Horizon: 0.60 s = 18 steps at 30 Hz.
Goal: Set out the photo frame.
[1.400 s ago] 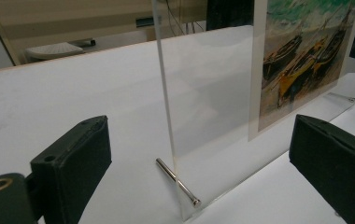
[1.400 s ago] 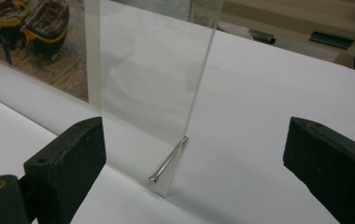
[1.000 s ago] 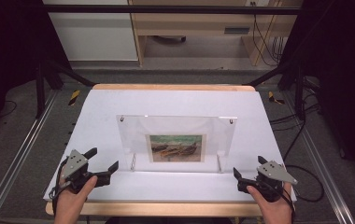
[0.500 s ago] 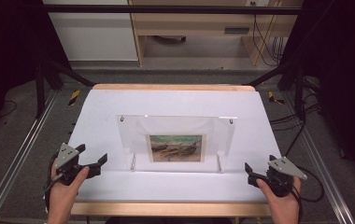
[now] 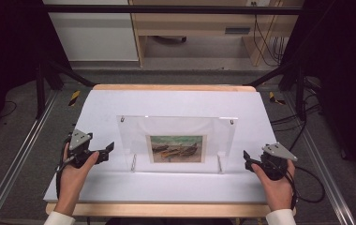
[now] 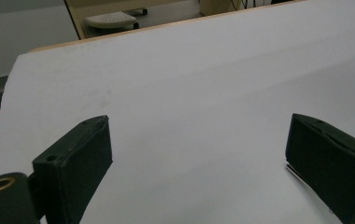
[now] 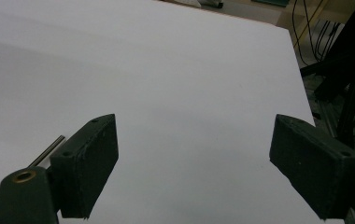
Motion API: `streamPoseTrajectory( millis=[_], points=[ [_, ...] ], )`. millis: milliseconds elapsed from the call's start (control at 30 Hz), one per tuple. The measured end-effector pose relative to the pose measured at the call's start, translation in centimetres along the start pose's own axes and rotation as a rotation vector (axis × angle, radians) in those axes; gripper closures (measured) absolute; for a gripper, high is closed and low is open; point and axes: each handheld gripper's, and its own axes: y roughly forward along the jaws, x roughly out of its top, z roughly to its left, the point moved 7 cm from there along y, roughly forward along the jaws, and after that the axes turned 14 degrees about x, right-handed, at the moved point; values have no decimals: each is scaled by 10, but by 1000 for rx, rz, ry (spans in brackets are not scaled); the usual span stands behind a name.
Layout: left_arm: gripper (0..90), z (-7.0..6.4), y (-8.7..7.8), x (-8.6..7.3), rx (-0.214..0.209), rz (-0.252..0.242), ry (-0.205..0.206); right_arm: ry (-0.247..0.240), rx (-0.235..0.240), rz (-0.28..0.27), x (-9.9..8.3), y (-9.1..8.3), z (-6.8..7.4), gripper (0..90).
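Table: my white work surface (image 5: pixel 176 101), wood-edged, level, with only one item standing on it.

Item: a clear acrylic picture frame (image 5: pixel 178 140), upright near the middle of the table, facing me, carrying a small print of beached boats (image 5: pixel 176 149) low in its centre. Two small screws show at the upper corners and two slim metal posts (image 5: pixel 134 161) prop it at the foot.

Left gripper: my left gripper (image 5: pixel 105 151) rests low at the table's left side, just beside the frame's left edge but apart from it. Jaws spread wide, nothing between them (the left gripper view confirms bare table between the pads).

Right gripper: my right gripper (image 5: pixel 247 157) sits at the right side, near the frame's right edge, not touching. Jaws likewise spread and empty; its own view catches a thin metal rod (image 7: pixel 47 150) at lower left, probably a frame post.

Handling judgement: I expect the panel to be stiff, light, smooth and slippery, prone to scratching, and easily tipped on those narrow posts.

Hold recommended: I would pinch both side edges at mid-height, one gripper each, squarely and gently, clear of the print and screws.

Risk: a one-sided or high grip could topple it.
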Motion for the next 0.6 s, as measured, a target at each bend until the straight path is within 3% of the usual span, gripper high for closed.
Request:
streamPoseTrajectory(
  millis=[400, 600],
  points=[
    [67, 3, 33, 1, -3, 69, 14, 56, -5, 77, 4, 29, -14, 153],
    [67, 6, 37, -11, 18, 114, 66, 82, -39, 104, -2, 41, -27, 173]
  ],
)
